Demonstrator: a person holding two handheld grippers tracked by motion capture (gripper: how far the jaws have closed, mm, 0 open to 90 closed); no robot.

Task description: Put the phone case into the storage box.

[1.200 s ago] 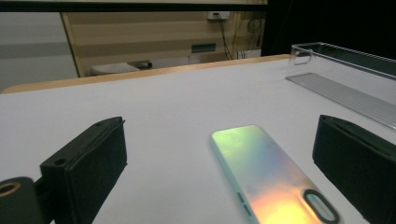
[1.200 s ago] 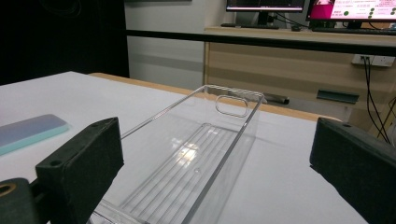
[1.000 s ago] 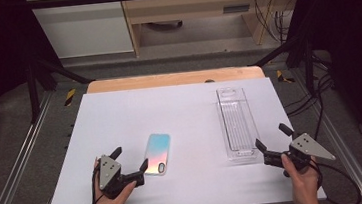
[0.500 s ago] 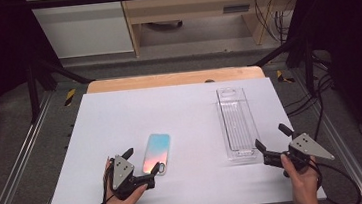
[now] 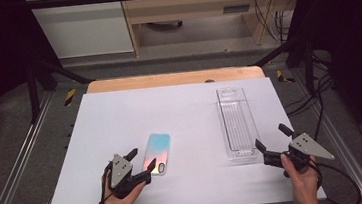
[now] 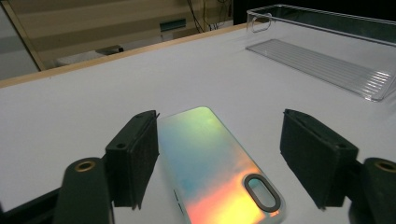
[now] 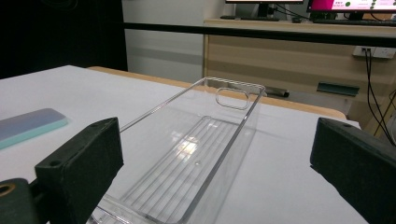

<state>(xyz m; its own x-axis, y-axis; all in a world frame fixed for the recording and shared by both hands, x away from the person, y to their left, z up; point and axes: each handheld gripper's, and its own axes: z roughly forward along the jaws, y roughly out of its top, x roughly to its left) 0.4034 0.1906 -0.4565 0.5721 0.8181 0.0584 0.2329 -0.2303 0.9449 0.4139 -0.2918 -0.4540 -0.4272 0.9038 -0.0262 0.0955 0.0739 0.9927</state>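
iridescent phone case [image 5: 157, 153] lies flat, camera cutout nearest; clear ribbed tray [image 5: 236, 123] lies well apart, rightward.

phone [image 6: 217, 170] near end cropped, tray [image 7: 187, 182] foot cropped

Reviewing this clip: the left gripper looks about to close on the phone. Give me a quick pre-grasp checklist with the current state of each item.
1. Left gripper open: ok, both pads stand apart.
2. Phone between the jaws: ok, its camera end lies in the gap.
3. Phone centred in the gap: not ok, it sits against the pad at left in the left gripper view, with space on the other side.
4. Phone flat on the white table: ok.
5. Right gripper out of the way: ok, open by the clear tray.
6. Pads low enough to catch the phone's edges: cannot tell.
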